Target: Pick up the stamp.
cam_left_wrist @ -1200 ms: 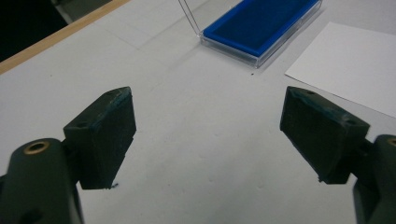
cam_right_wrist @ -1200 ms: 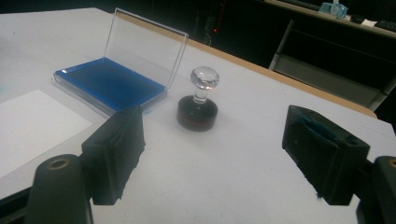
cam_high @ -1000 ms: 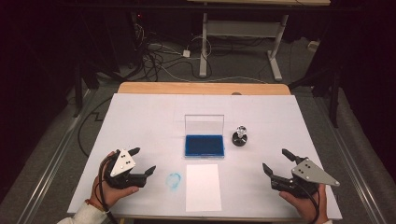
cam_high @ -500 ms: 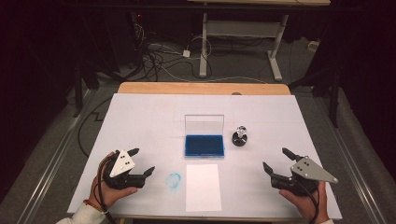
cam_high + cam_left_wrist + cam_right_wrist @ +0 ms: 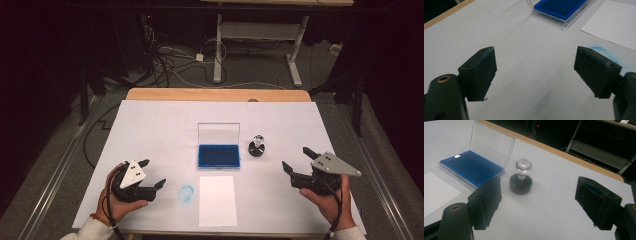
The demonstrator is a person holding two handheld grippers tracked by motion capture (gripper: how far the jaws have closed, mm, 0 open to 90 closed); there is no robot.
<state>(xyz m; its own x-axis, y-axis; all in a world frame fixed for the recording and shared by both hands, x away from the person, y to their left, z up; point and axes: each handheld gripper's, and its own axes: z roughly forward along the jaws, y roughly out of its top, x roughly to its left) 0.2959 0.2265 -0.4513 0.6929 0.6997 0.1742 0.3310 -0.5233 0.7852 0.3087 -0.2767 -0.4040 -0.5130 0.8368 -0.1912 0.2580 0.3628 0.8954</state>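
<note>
A blue ink pad (image 5: 218,155) in a clear case with its lid up lies at the table's middle. Just right of it stands a round stamp (image 5: 257,145) with a clear knob and dark base. A white sheet of paper (image 5: 217,200) lies in front of the pad, with a blue ink smudge (image 5: 186,193) to its left. My left gripper (image 5: 152,173) rests at the front left, open and empty. My right gripper (image 5: 297,159) is held at the front right, open and empty, its jaws facing the stamp (image 5: 521,178) and the pad (image 5: 471,168) from a short way off.
The white table cover (image 5: 165,125) has a wooden table edge (image 5: 215,94) at its far side. Beyond it are dark floor, cables (image 5: 170,57) and a metal desk frame (image 5: 255,37).
My right gripper has lifted slightly and shifted a little toward the table's middle. The left hand and the objects have stayed still.
</note>
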